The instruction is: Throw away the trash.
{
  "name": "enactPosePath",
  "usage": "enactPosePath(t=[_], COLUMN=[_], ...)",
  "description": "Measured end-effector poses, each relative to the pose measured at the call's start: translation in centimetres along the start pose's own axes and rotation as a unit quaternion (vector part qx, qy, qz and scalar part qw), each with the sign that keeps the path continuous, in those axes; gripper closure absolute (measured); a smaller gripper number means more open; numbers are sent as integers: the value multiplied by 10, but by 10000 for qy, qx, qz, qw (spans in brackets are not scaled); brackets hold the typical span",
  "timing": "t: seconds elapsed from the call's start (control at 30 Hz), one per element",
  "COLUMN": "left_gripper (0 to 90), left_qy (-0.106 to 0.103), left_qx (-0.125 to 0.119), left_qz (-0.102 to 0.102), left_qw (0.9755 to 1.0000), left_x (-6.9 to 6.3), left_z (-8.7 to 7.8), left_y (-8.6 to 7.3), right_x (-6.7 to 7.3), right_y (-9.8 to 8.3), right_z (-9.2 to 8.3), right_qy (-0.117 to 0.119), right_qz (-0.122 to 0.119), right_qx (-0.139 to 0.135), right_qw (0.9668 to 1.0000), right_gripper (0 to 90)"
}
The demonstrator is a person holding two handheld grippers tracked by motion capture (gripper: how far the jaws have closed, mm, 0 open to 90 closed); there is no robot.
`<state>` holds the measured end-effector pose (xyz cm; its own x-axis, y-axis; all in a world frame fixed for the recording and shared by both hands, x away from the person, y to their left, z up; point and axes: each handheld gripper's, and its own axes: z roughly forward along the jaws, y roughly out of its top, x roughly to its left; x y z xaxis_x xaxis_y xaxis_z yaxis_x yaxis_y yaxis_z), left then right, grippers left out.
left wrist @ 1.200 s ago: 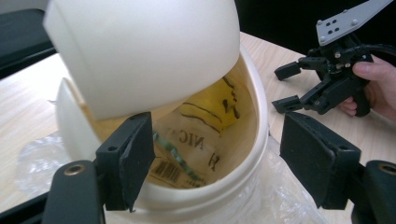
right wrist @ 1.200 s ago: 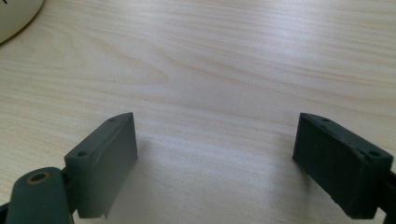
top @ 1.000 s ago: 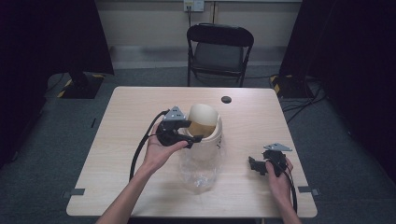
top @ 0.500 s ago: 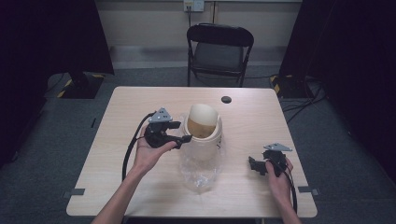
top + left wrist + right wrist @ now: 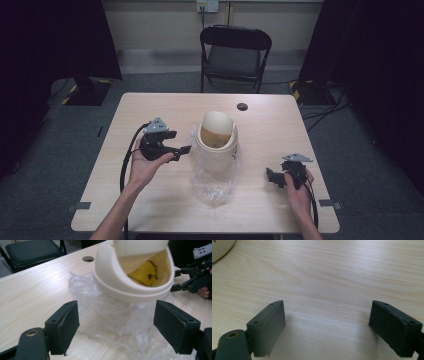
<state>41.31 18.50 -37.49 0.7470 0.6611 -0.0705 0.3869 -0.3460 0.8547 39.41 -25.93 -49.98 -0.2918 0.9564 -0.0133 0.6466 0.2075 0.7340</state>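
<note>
The small cream bin (image 5: 216, 142) stands near the middle of the tabletop (image 5: 150, 105), its swing lid (image 5: 218, 121) tipped so the mouth is open toward the person. Clear crinkled plastic (image 5: 212, 180) bunches around its base and spreads toward the near edge. From the left gripper view you can look into the opening: something yellow with dark marks (image 5: 146, 273) lies inside, under the tilted flap.

The left gripper (image 5: 186, 150) hangs just to the left of the bin, apart from it, jaws pointing at its side. Those jaws have just been opening and now stand wide, with nothing between them; in its own view the plastic and the bin's rounded shoulder sit beyond the two black pads (image 5: 66, 322), not in them. A black cable (image 5: 131, 150) loops from it down past the person's forearm.

Over on the right, the right gripper (image 5: 270, 177) rests low near the table's right front edge, well apart from the bin. Its jaws are spread wide too, and between them there is bare pale wood. A sliver of the bin's cream wall (image 5: 220, 248) peeks in at the upper left of its view.

Behind the table, a black folding chair (image 5: 235, 52) faces in, and a small dark round hole (image 5: 242, 106) sits in the tabletop's far side.
</note>
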Motion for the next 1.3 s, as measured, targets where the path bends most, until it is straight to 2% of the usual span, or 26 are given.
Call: enactPosePath(t=[0.03, 0.17, 0.33, 0.43, 0.5, 0.6, 0.67, 0.77, 0.87, 1.03, 1.13, 1.2, 1.27, 1.3], left_gripper=[202, 203, 204, 263, 250, 237, 226, 219, 195, 184, 181, 180, 179, 178], left_qy=[25, -11, 269, 302, 352, 498, 516, 631, 741, 785, 903, 899, 928, 992], left_qx=[-3, -76, 164, 189, 197, 238, 285, 244, 357, 405, 563, 642, 922, 971], left_qz=[-30, -425, -437, -482, -561, -574, -615, -661, -704, -855, -782, -798, -826, -807], left_qw=[10000, 9991, 9985, 9982, 9976, 9968, 9964, 9955, 9941, 9924, 9912, 9907, 9880, 9870], left_x=[2, 11, 19, 23, 26, 29, 31, 33, 37, 41, 43, 45, 47, 48], left_z=[-2, -6, -11, -16, -19, -24, -27, -32, -35, -40, -40, -40, -39, -40], left_y=[-2, -13, -26, -38, -45, -54, -60, -70, -79, -91, -98, -104, -112, -116], right_x=[0, 0, 0, 0, 0, 0, 0, 0, 0, 0, 0, 0, 0, 0], right_y=[0, 0, 0, 0, 0, 0, 0, 0, 0, 0, 0, 0, 0, 0], right_z=[0, 0, 0, 0, 0, 0, 0, 0, 0, 0, 0, 0, 0, 0], right_qy=[0, -1, 0, 0, 0, -1, -9, 0, 1, 2, 2, 2, -6, -1], right_qz=[0, 0, 0, 0, 0, -1, -2, 1, 4, 0, 0, 1, 10, 4], right_qx=[0, 0, -1, 0, 0, -1, 4, 0, 3, 0, 1, 1, 8, 4], right_qw=[10000, 10000, 10000, 10000, 10000, 10000, 10000, 10000, 10000, 10000, 10000, 10000, 10000, 10000], right_gripper=[126, 126, 126, 126, 126, 126, 126, 126, 126, 125, 126, 125, 126, 126])
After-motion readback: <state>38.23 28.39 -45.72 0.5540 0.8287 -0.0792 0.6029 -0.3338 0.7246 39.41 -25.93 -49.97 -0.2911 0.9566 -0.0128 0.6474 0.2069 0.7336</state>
